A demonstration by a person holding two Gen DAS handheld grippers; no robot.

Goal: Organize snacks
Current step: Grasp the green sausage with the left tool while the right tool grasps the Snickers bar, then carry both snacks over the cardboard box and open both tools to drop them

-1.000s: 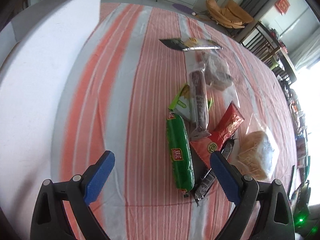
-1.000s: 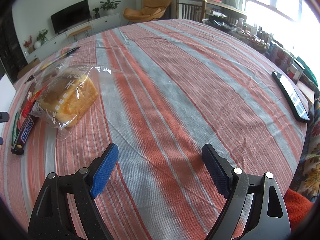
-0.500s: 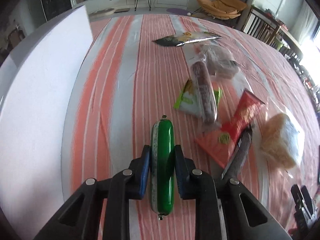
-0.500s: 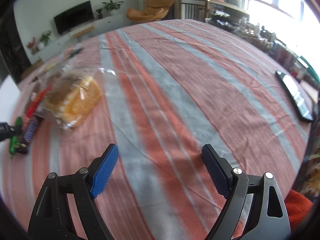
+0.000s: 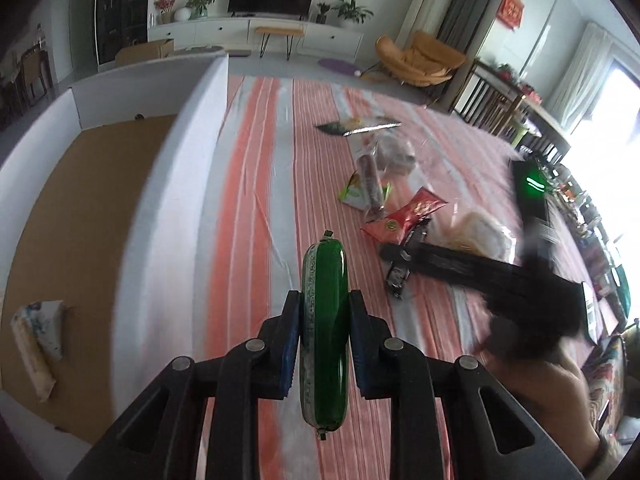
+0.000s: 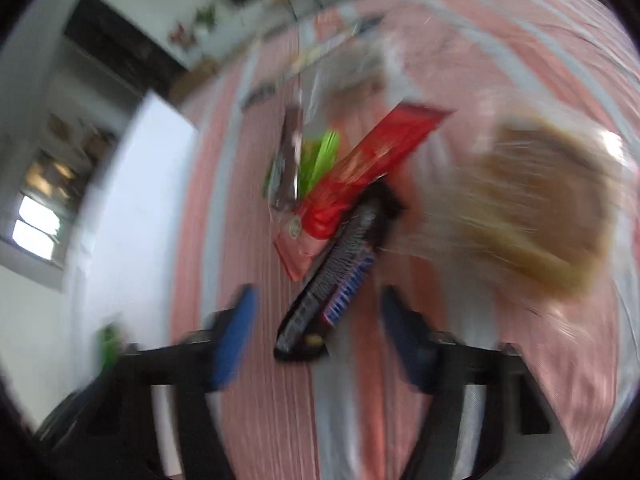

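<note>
left gripper (image 5: 324, 316) clamped on green sausage (image 5: 325, 312), lifted; white box (image 5: 80, 216) at 9 o'clock, drop next. right gripper (image 6: 316, 320) spread open around chocolate bar (image 6: 332, 284); close next.

The box wall (image 5: 188, 184) stands as a barrier on the left of the bench (image 5: 256, 208). Between that wall and the snack pile (image 5: 384, 200) runs a bare strip of striped cloth. Inside the box, one wrapped packet (image 5: 36, 348) lies by the near wall; the remaining cardboard floor is open.

The right gripper (image 5: 404, 258) reaches across the pile's near edge, blocking approach from that side.
</note>
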